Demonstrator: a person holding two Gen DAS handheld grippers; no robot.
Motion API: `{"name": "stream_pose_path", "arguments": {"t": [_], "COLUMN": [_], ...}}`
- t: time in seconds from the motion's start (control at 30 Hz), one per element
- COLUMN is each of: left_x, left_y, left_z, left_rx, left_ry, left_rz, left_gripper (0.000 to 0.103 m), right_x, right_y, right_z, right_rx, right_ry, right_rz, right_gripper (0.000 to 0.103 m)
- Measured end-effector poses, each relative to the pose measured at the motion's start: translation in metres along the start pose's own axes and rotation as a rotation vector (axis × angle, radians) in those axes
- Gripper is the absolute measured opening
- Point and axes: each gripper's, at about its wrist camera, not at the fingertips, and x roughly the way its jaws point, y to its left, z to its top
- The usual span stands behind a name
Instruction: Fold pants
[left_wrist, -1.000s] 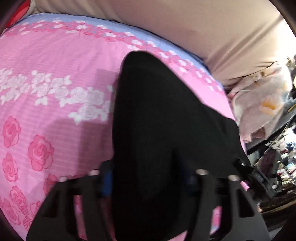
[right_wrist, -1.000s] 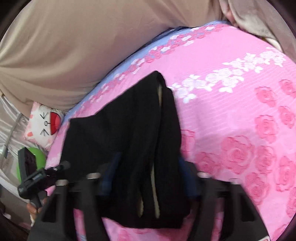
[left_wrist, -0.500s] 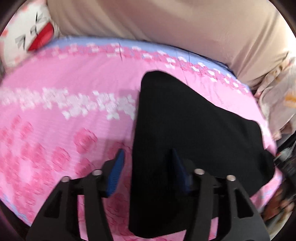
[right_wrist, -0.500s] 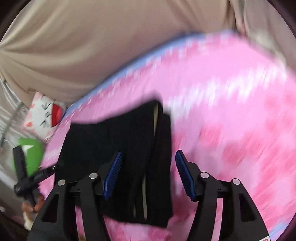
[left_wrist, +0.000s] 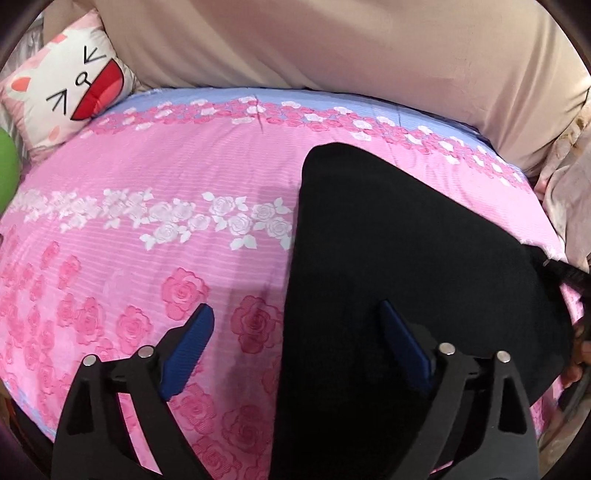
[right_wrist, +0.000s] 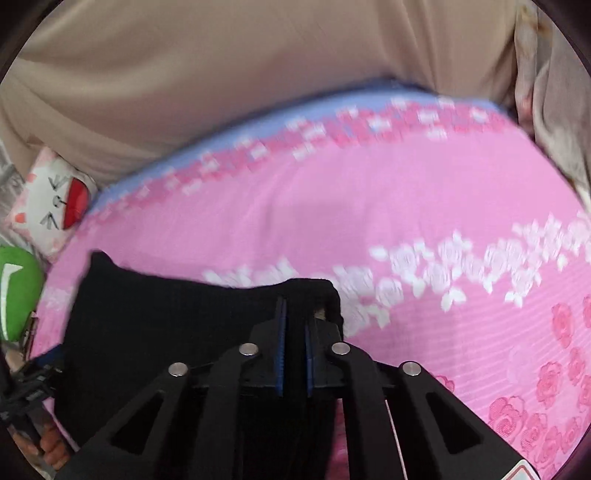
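Black folded fabric pants (left_wrist: 399, 280) lying flat on your pink rose-print bed sheet (left_wrist: 155, 184), your left tool (left_wrist: 295, 325) spread wide above their edge, your right tool (right_wrist: 293, 332) clamped on their near corner.

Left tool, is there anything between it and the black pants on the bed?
Nothing visible. The left tool hangs open right over the near edge of the pants, with only pink bedspread under its left finger. The cat pillow sits far back, out of the way.
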Motion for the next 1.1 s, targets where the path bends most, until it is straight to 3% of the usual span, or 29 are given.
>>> {"name": "stream_pose_path", "arguments": {"t": [0.07, 0.13, 0.2, 0.3, 0.4, 0.43, 0.47, 0.5, 0.57, 0.6, 0.73, 0.8, 0.83, 0.9, 1.0, 1.1], "left_x": [-0.004, -0.017, -0.030, -0.033, 0.008, 0.028, 0.042, 0.062, 0.090, 0.088, 0.077, 0.071, 0.067, 0.045, -0.002, -0.036], "left_y": [0.002, 0.004, 0.002, -0.011, -0.031, -0.035, -0.036, -0.033, -0.019, -0.015, -0.019, -0.024, -0.024, -0.027, -0.032, -0.039], "left_z": [0.003, 0.011, 0.022, 0.046, 0.073, 0.079, 0.081, 0.083, 0.083, 0.085, 0.081, 0.081, 0.081, 0.077, 0.062, 0.028], "left_rx": [0.000, -0.007, -0.007, -0.008, -0.028, -0.025, -0.024, -0.038, -0.106, -0.125, -0.093, -0.074, -0.070, -0.033, 0.067, 0.162], "left_ry": [-0.004, -0.031, -0.074, -0.103, -0.013, 0.016, 0.037, 0.072, 0.165, 0.155, 0.104, 0.083, 0.076, 0.025, -0.072, -0.101], "left_rz": [-0.001, -0.006, -0.039, -0.085, -0.122, -0.085, -0.035, 0.036, -0.006, -0.025, 0.025, 0.036, 0.033, 0.056, 0.077, 0.067], "left_gripper": [0.089, 0.087, 0.088, 0.089, 0.089, 0.089, 0.089, 0.090, 0.090, 0.090, 0.090, 0.090, 0.089, 0.089, 0.090, 0.093], "right_x": [-0.023, -0.052, -0.079, -0.084, -0.047, -0.032, -0.009, 0.001, -0.006, -0.014, -0.040, -0.014, -0.014, -0.038, -0.085, -0.091], "right_y": [-0.001, 0.010, 0.034, 0.067, 0.084, 0.082, 0.067, 0.051, 0.032, 0.033, 0.050, 0.044, 0.037, 0.038, 0.055, 0.059], "right_z": [0.000, -0.002, -0.003, -0.010, -0.017, -0.016, -0.016, -0.016, -0.011, -0.009, -0.018, -0.027, -0.031, -0.030, -0.040, -0.065], "right_rx": [0.062, 0.064, -0.016, -0.106, -0.185, -0.187, -0.171, -0.137, -0.038, -0.028, -0.077, -0.117, -0.103, -0.057, -0.131, -0.166], "right_ry": [-0.048, -0.154, -0.220, -0.186, -0.091, -0.070, -0.040, -0.050, -0.049, -0.057, -0.086, -0.022, -0.029, -0.038, -0.114, -0.057], "right_rz": [0.010, -0.025, -0.007, 0.072, 0.027, -0.022, -0.133, -0.137, -0.084, -0.082, -0.019, -0.098, -0.091, -0.067, -0.043, -0.051], "right_gripper": [0.014, 0.019, 0.014, 0.003, 0.001, 0.001, 0.000, 0.000, 0.000, 0.000, 0.000, 0.000, 0.000, 0.001, 0.002, 0.002]}}
